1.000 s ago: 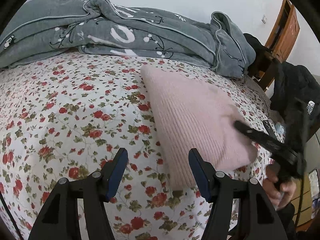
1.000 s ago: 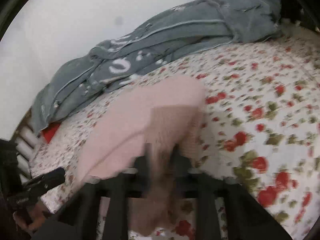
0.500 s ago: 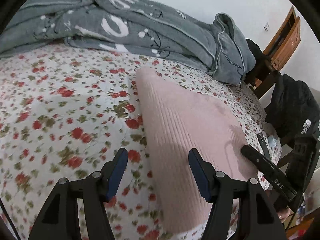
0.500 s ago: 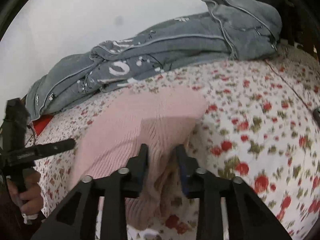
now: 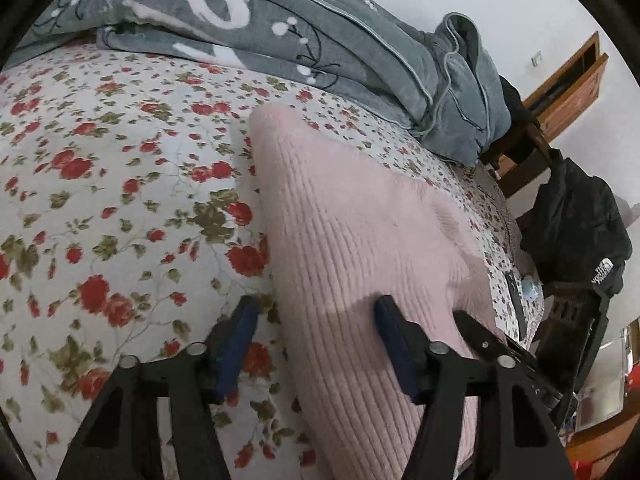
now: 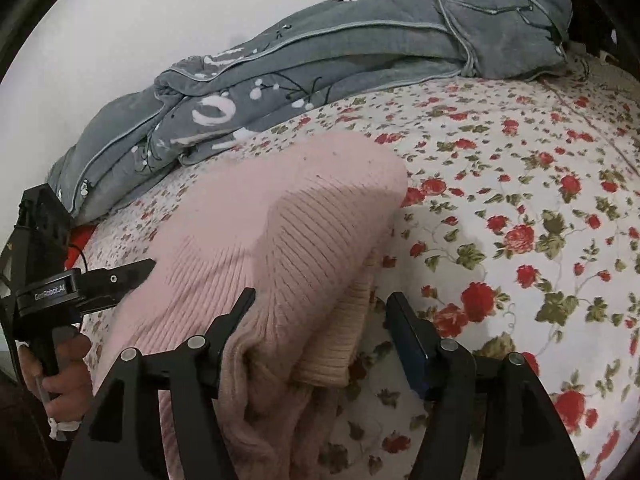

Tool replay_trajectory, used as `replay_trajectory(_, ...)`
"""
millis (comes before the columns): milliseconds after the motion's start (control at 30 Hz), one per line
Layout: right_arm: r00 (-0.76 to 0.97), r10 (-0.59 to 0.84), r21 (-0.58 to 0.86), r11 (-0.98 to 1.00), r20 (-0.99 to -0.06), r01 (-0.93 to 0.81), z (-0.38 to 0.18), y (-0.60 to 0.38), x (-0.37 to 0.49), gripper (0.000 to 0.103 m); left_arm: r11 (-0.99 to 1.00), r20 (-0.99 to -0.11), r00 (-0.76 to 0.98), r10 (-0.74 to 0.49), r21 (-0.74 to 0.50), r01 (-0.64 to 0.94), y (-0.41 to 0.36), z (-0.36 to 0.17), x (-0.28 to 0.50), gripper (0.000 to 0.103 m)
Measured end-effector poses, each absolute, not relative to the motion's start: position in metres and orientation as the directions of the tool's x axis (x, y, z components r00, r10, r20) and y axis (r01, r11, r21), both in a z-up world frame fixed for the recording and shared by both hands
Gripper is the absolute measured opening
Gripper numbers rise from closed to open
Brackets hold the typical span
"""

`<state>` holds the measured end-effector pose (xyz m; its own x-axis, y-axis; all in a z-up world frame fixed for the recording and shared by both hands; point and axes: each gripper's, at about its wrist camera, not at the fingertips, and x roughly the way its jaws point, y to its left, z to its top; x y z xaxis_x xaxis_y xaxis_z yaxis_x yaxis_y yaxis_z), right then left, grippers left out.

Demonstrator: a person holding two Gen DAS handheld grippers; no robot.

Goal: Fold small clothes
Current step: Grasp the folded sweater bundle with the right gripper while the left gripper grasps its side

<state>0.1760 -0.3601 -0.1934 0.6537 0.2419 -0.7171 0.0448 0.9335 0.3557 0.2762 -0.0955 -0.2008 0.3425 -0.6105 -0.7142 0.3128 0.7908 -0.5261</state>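
right gripper [image 6: 320,312] is opening and has let go of the pink sweater [image 6: 288,232], so that fold looks placed, while left gripper [image 5: 316,316], spread but closing, straddles its edge, touching it I think.

At the left edge of the right wrist view, the black body of the left tongs [image 6: 132,276] carries a white label [image 6: 50,290] reading "GenRobot.AI". At the right edge of the left wrist view, a black jacket [image 5: 576,216] bears a small white logo [image 5: 605,271] reading "THE NORTH FACE".
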Motion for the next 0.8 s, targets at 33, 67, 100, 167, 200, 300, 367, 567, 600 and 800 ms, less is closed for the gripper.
replay_trajectory(33, 0.651, 0.249, 0.364, 0.93, -0.717, 0.045, -0.195, -0.36, 0.178, 0.063, 0.781, -0.704, 0.34, -0.623, -0.537, 0.319, -0.097, -0.202, 0.276, 0.047)
replay_trajectory(67, 0.647, 0.253, 0.369, 0.928, -0.719, 0.046, -0.196, -0.361, 0.179, 0.063, 0.78, -0.701, 0.343, -0.625, -0.539, 0.318, -0.098, -0.202, 0.276, 0.047)
replay_trajectory(100, 0.645, 0.254, 0.369, 0.928, -0.721, 0.047, -0.196, -0.36, 0.18, 0.063, 0.782, -0.701, 0.349, -0.622, -0.536, 0.318, -0.098, -0.202, 0.276, 0.046)
replay_trajectory(167, 0.647, 0.249, 0.357, 0.933, -0.721, 0.039, -0.197, -0.358, 0.181, 0.063, 0.782, -0.697, 0.356, -0.622, -0.534, 0.322, -0.099, -0.203, 0.275, 0.045)
replay_trajectory(200, 0.648, 0.25, 0.358, 0.933, -0.72, 0.037, -0.198, -0.358, 0.181, 0.063, 0.78, -0.694, 0.357, -0.626, -0.54, 0.317, -0.098, -0.203, 0.275, 0.043)
replay_trajectory(300, 0.637, 0.275, 0.384, 0.923, -0.72, 0.036, -0.199, -0.359, 0.184, 0.063, 0.782, -0.683, 0.382, -0.623, -0.536, 0.317, -0.097, -0.197, 0.273, 0.033)
replay_trajectory(367, 0.629, 0.328, 0.438, 0.899, -0.705, 0.023, -0.198, -0.362, 0.186, 0.047, 0.797, -0.681, 0.415, -0.604, -0.504, 0.333, -0.1, -0.188, 0.268, 0.03)
replay_trajectory(567, 0.698, 0.285, 0.383, 0.924, -0.657, -0.017, -0.176, -0.339, 0.177, 0.031, 0.821, -0.671, 0.474, -0.57, -0.465, 0.329, -0.089, -0.158, 0.268, 0.017)
replay_trajectory(600, 0.703, 0.29, 0.385, 0.923, -0.649, -0.025, -0.172, -0.336, 0.178, 0.031, 0.835, -0.677, 0.489, -0.55, -0.446, 0.322, -0.084, -0.153, 0.269, 0.01)
replay_trajectory(800, 0.698, 0.323, 0.407, 0.912, -0.64, -0.049, -0.165, -0.306, 0.208, 0.031, 0.859, -0.704, 0.493, -0.511, -0.437, 0.266, -0.05, -0.154, 0.288, 0.006)
